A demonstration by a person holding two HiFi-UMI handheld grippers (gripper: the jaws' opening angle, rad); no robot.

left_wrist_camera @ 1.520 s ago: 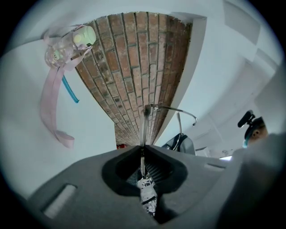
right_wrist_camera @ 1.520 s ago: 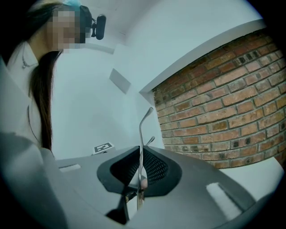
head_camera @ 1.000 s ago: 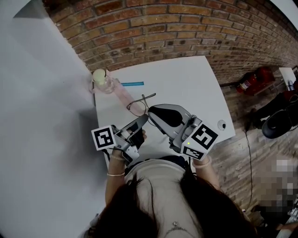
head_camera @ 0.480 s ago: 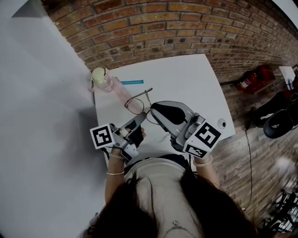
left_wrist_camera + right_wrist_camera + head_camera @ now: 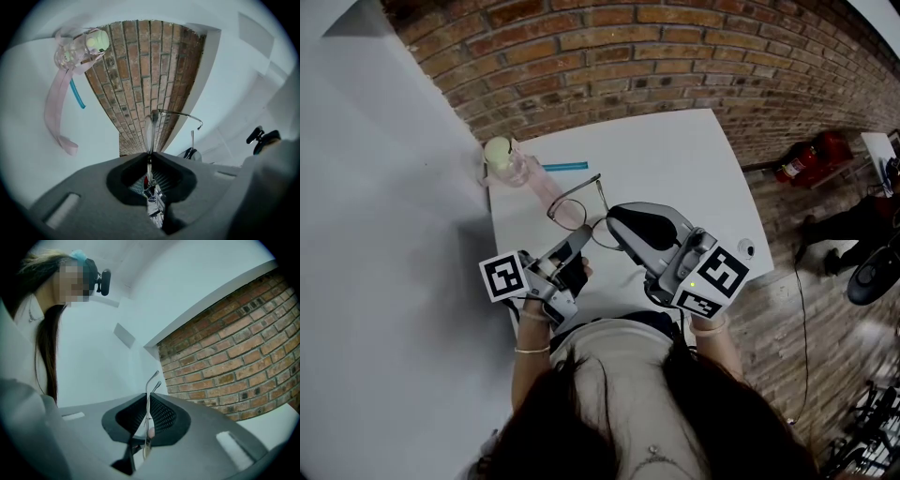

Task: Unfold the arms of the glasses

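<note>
Thin metal-framed glasses [image 5: 569, 210] hang in the air above the white table [image 5: 675, 159], held from both sides. My left gripper [image 5: 584, 237] is shut on the frame from the near left. In the left gripper view a lens [image 5: 149, 133] stands edge-on just past the jaws, and one arm [image 5: 178, 113] sticks out to the right. My right gripper [image 5: 611, 218] is shut on the glasses from the right. In the right gripper view thin metal wire of the glasses [image 5: 150, 390] pokes up between the closed jaws.
A pink bottle [image 5: 508, 161] with a pink strap stands at the table's far left corner, a blue stick [image 5: 566, 167] beside it. A brick wall [image 5: 675, 56] runs behind the table. A small white round object [image 5: 746, 250] lies near the right edge, and a red object [image 5: 811, 159] sits on the floor.
Both grippers and the glasses have shifted slightly to the far left. The right gripper's marker cube has turned, and the free arm of the glasses now points more sideways.
</note>
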